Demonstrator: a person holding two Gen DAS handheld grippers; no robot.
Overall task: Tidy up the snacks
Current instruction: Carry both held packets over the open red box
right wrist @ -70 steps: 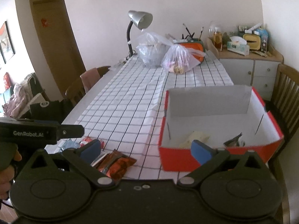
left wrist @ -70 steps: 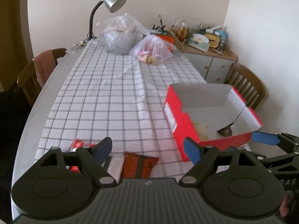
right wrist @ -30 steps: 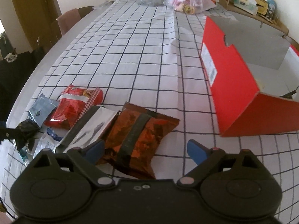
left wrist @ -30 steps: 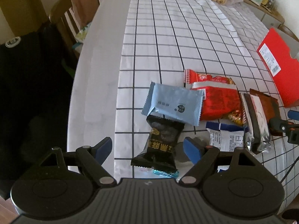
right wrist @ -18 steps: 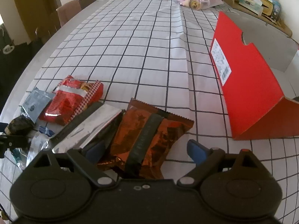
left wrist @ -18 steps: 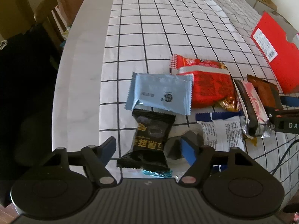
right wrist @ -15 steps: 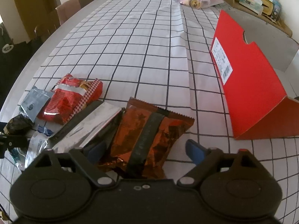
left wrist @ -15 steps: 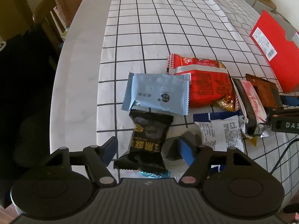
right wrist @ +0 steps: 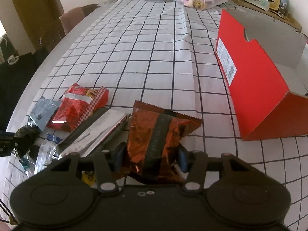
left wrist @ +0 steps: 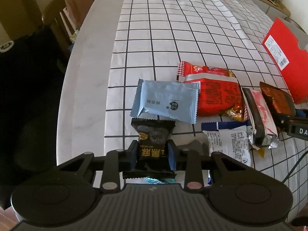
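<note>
Between the closing jaws of the left claw [left wrist: 153, 156] sits a black packet [left wrist: 153, 144], pads touching it, while the right claw [right wrist: 151, 158], also closing, pinches an orange packet [right wrist: 157, 134] on the worktop [right wrist: 154, 48], red box [right wrist: 256, 88] to its right.

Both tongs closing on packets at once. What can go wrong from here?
1. The left tongs are closing on the black packet, which lies over a teal wrapper; that may lift with it.
2. The right tongs are closing across the orange bag, already crumpling it; the contents may get crushed.
3. The red box has a tall near wall; a low carry could hit it.
</note>
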